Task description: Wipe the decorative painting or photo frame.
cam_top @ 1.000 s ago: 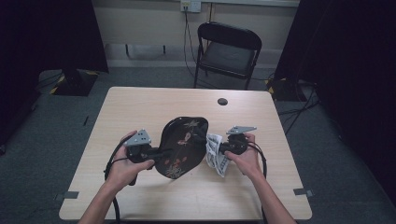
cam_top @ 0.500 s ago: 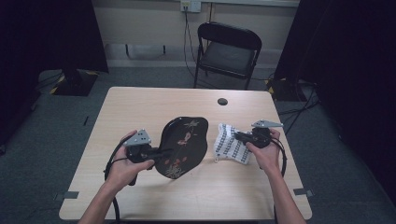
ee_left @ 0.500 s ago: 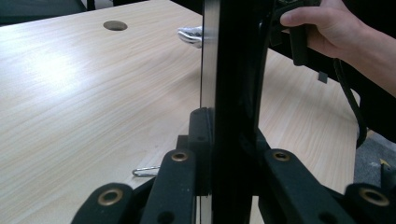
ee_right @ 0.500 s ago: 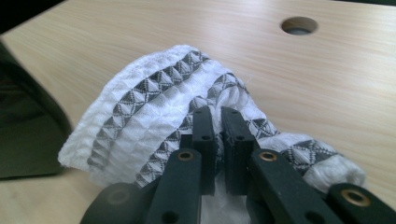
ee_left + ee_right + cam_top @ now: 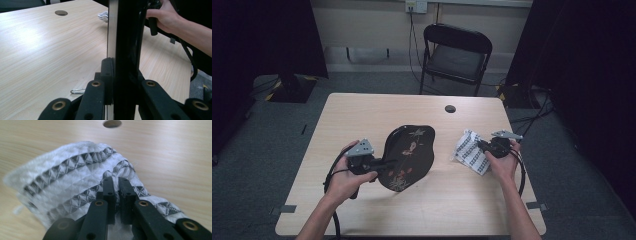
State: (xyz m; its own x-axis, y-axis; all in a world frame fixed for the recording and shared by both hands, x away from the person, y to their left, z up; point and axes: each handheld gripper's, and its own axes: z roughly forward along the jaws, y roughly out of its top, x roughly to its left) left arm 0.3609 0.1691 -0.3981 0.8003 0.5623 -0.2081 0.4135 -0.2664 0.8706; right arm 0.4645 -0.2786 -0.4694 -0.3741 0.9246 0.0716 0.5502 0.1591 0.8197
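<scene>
Just left of the black tray (image 5: 408, 157), the left gripper (image 5: 379, 163) is clamped on that tray's edge, holding it tilted over the table (image 5: 362, 110). Well to the right of the tray, the right gripper (image 5: 480, 145) pinches a white patterned cloth (image 5: 469, 150).

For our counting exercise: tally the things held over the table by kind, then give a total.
Black lacquered tray, held on edge in the left gripper: 1
White patterned cloth, pinched by the right gripper: 1
Total: 2
</scene>
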